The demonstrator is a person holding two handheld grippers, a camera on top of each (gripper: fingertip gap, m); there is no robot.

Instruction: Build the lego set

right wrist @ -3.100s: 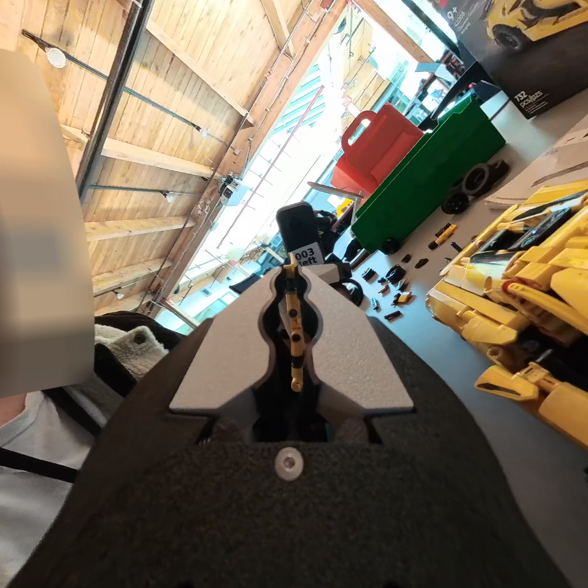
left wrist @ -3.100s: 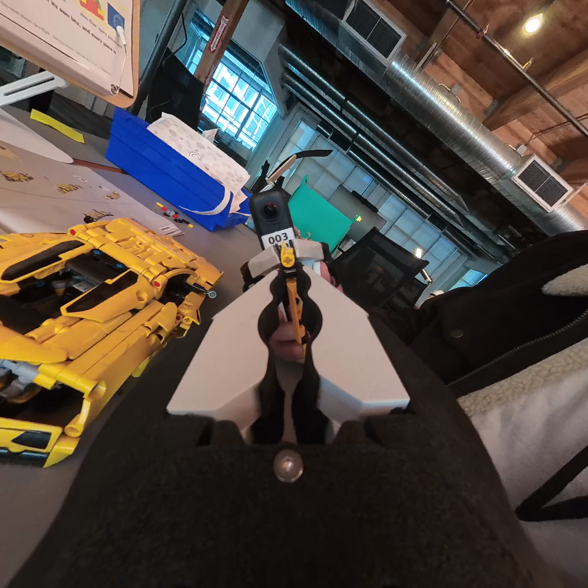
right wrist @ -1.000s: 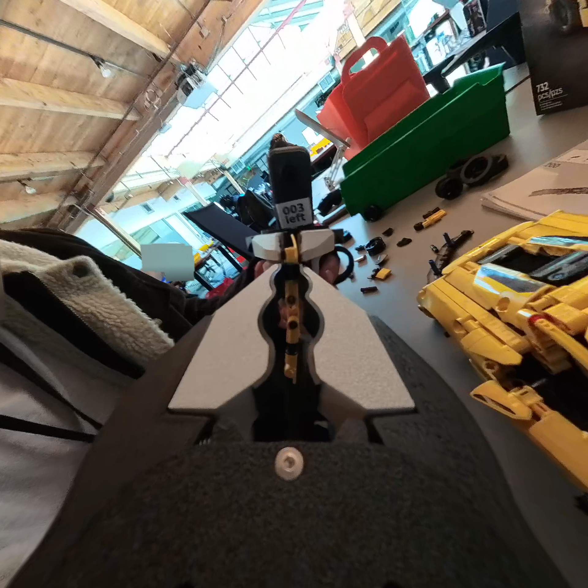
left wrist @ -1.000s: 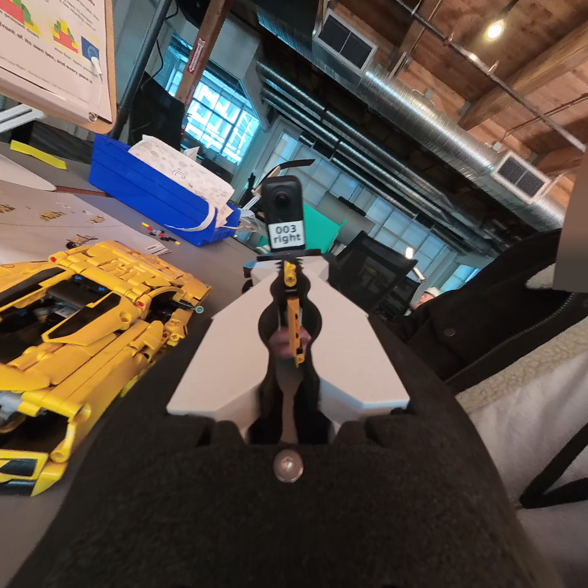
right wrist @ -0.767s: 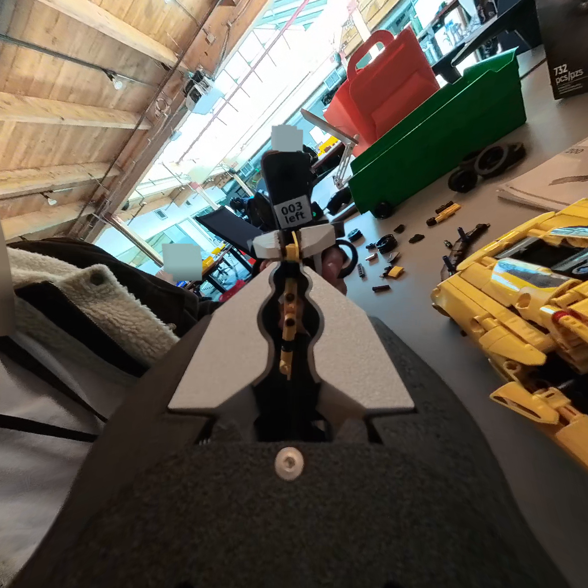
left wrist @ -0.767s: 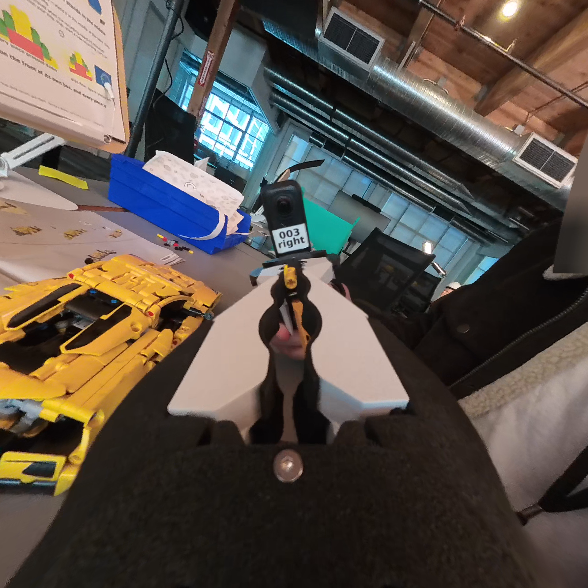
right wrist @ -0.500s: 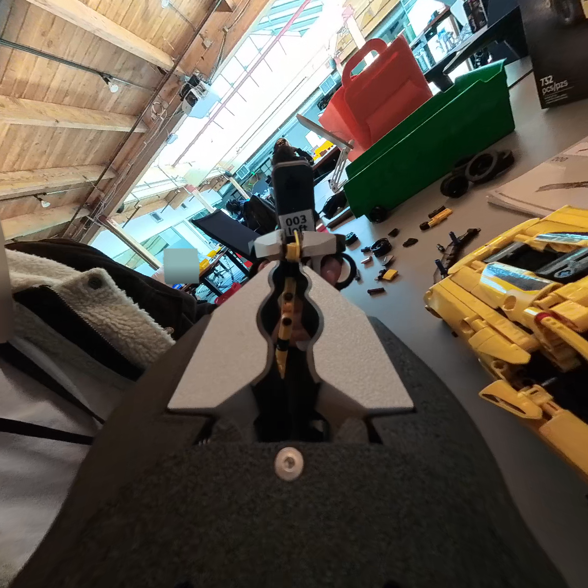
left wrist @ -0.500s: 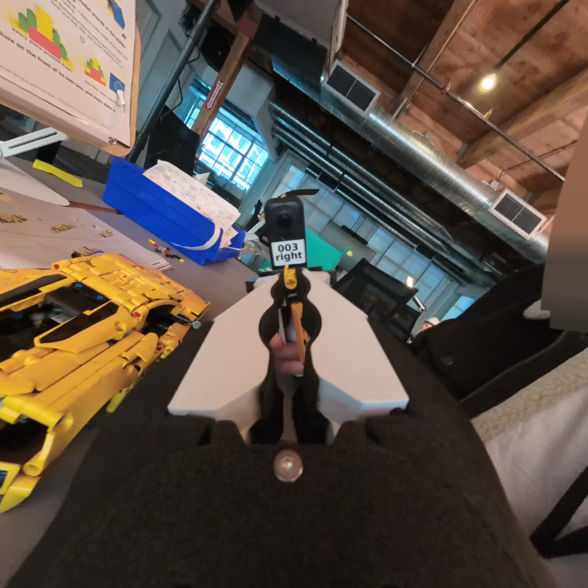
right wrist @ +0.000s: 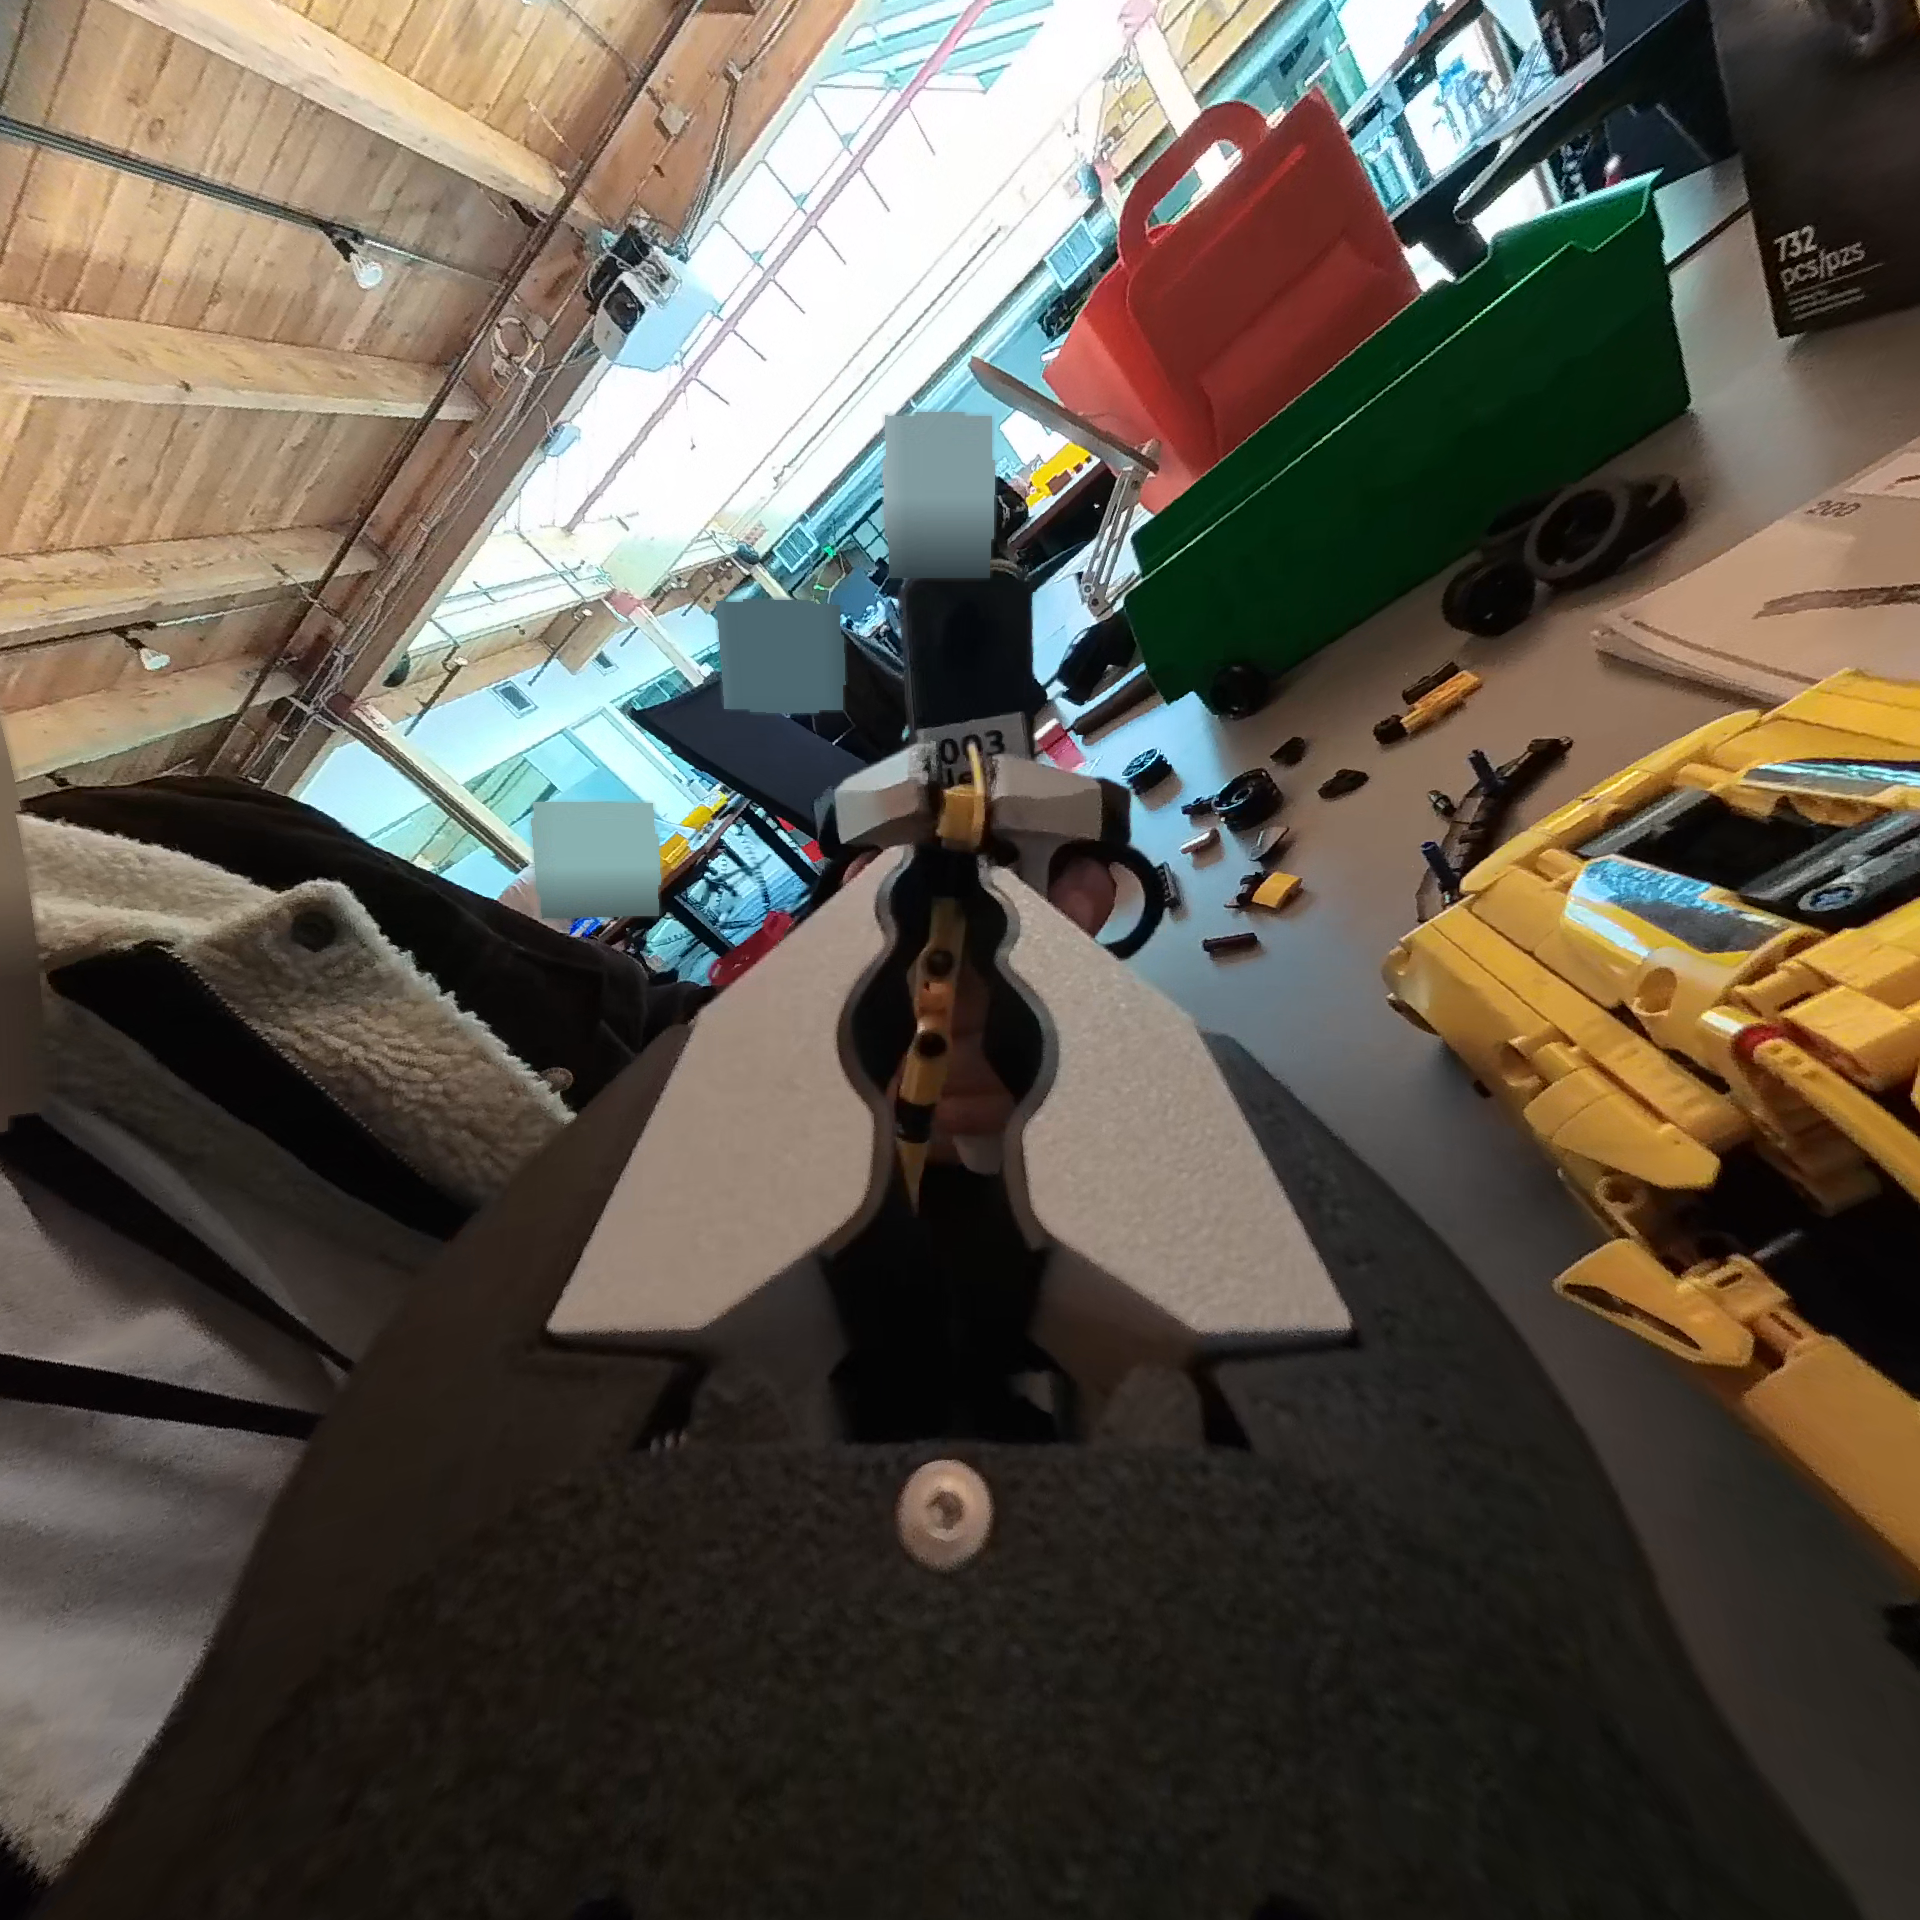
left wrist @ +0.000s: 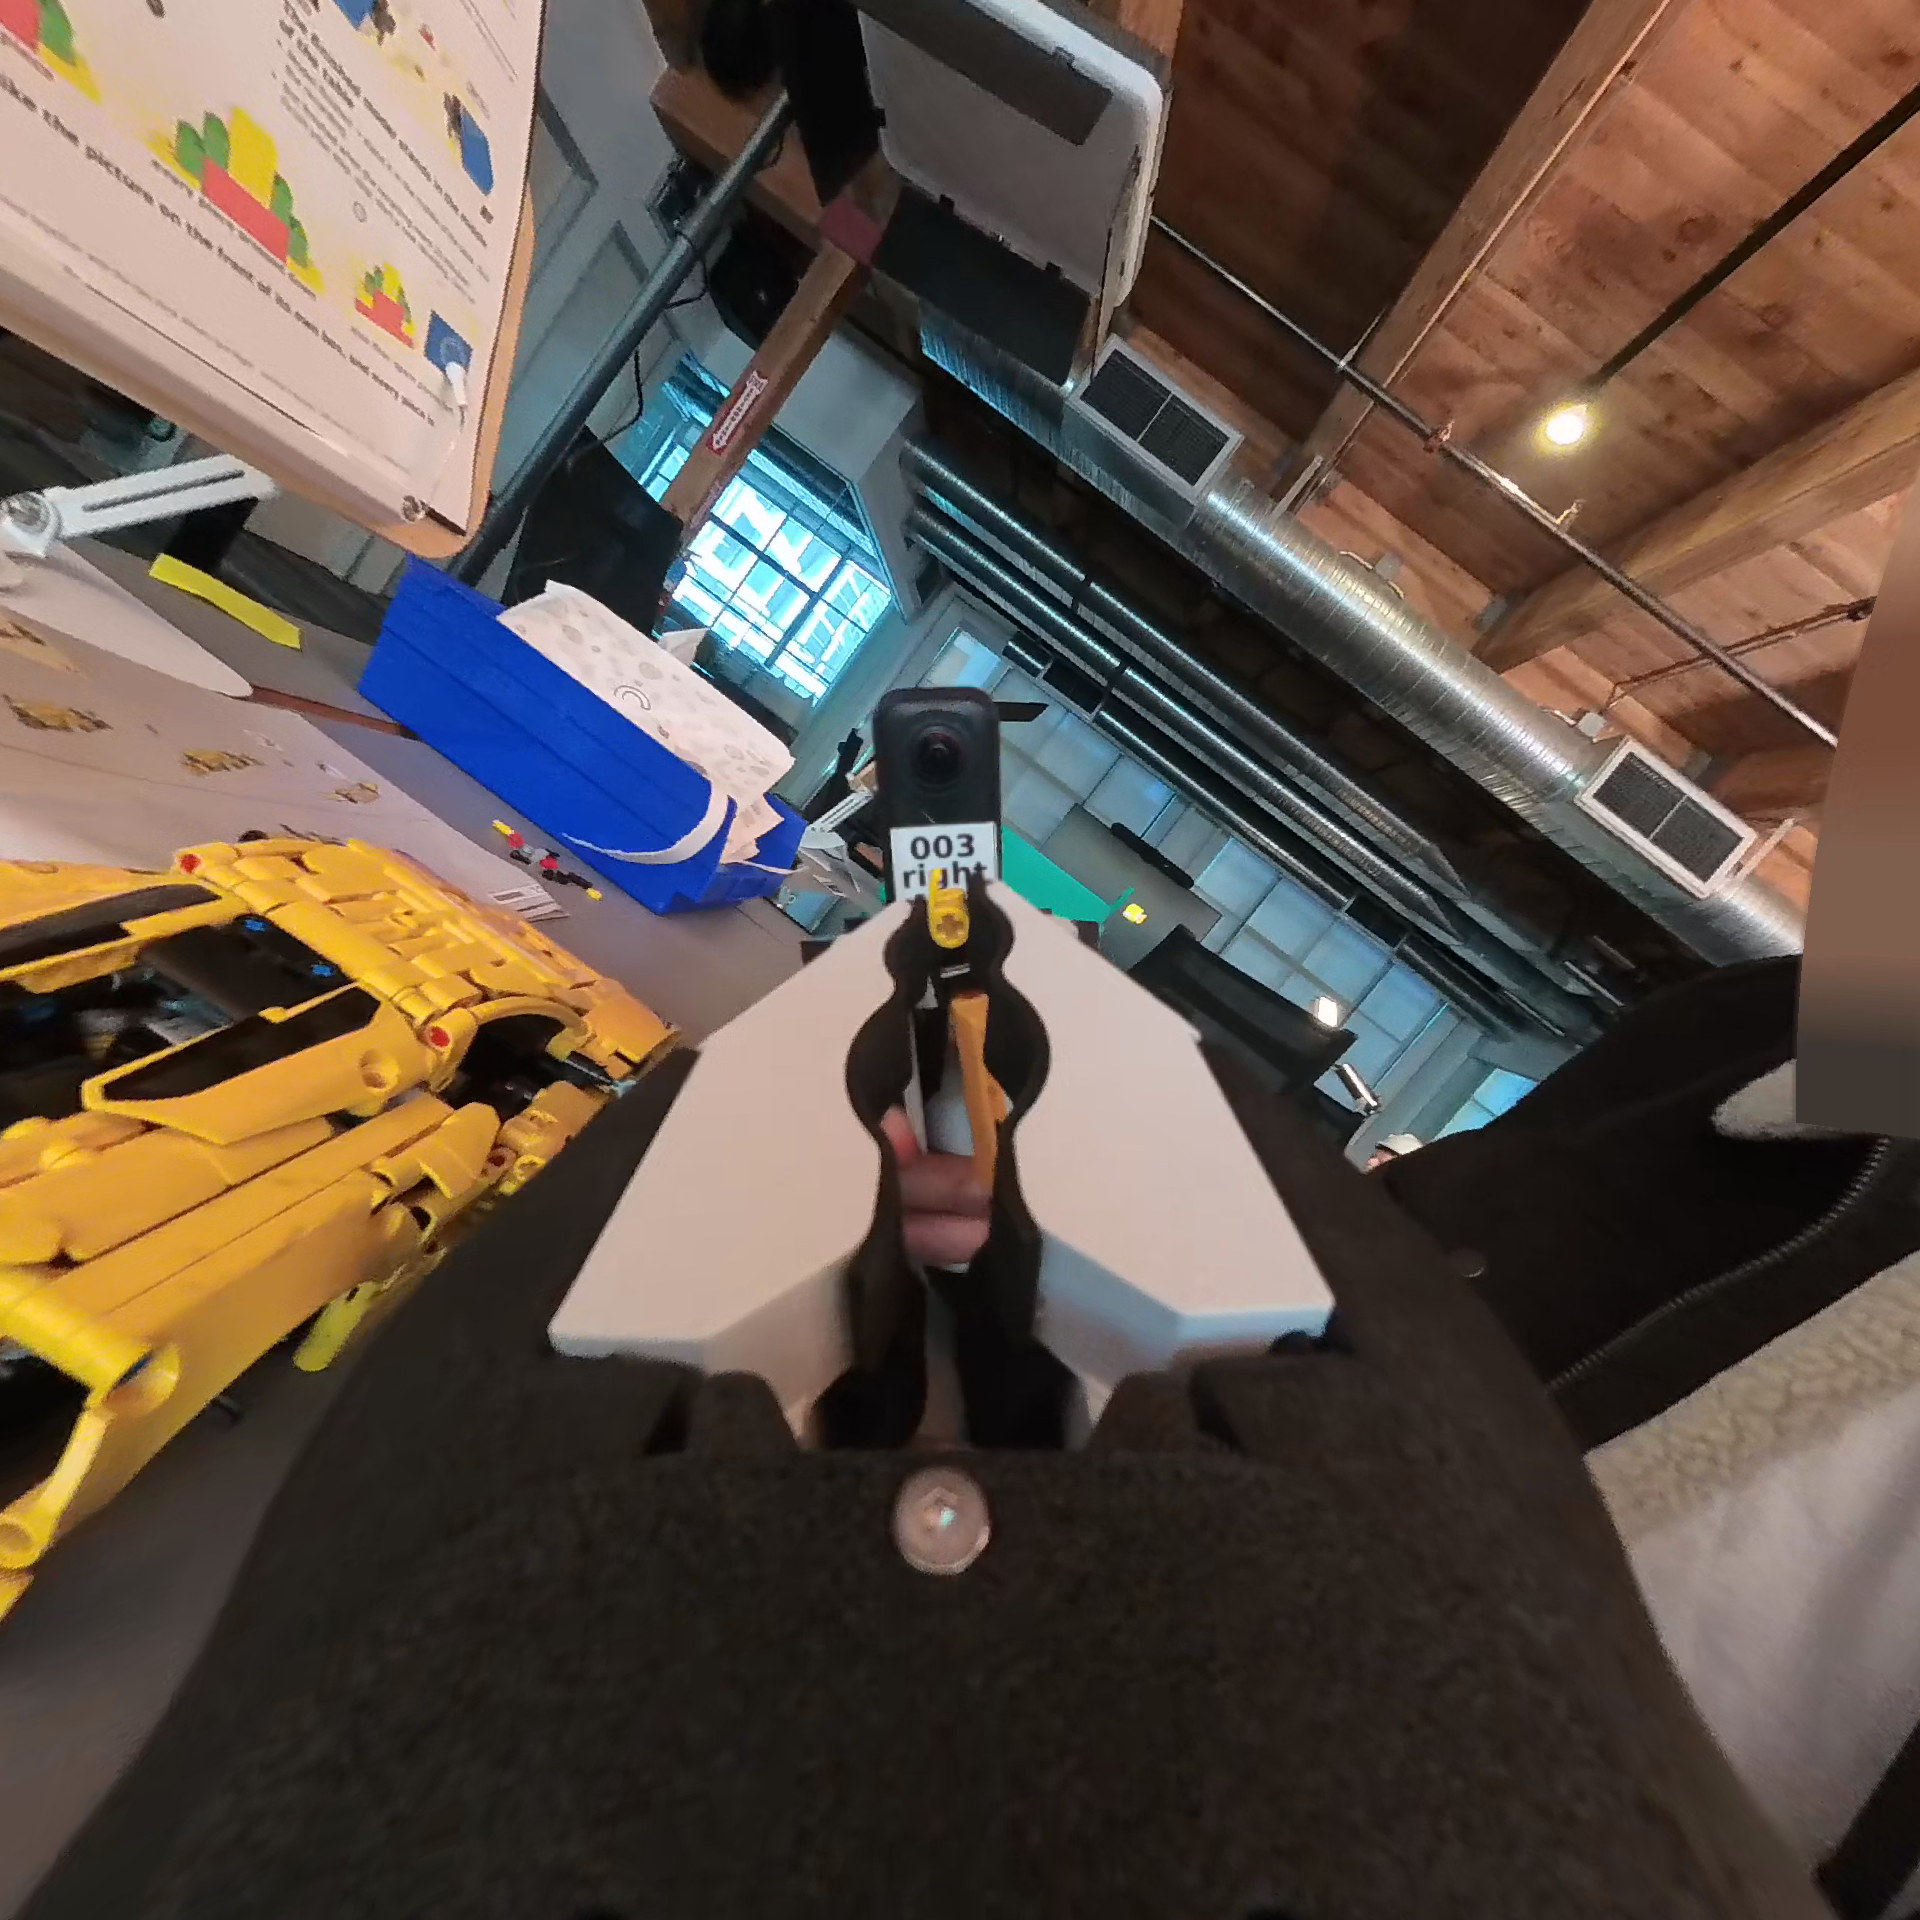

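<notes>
Yellow lego beam (left wrist: 974, 1070) sits pinched between our left gripper (left wrist: 945, 925) and right gripper (right wrist: 940, 883), both clamped on it, raised tip to tip. We see the yellow lego car (left wrist: 260, 1039) on the grey table (right wrist: 1299, 1039) beside them.

Your left tool (left wrist: 943, 925) is clamping its white fingers (left wrist: 769, 1164) on a slim yellow lego piece (left wrist: 971, 1081), raised above the grey table (left wrist: 665, 940). Facing you just beyond the tips, the right tool (left wrist: 935, 774) is showing its black camera, and a hand (left wrist: 940, 1195) is peeking through the gap between your fingers. The yellow lego car (left wrist: 260, 1081) is sitting on the table to the left. Behind it, a blue bin (left wrist: 540, 748) is holding white patterned paper. A dark jacket is filling the right edge.
</notes>
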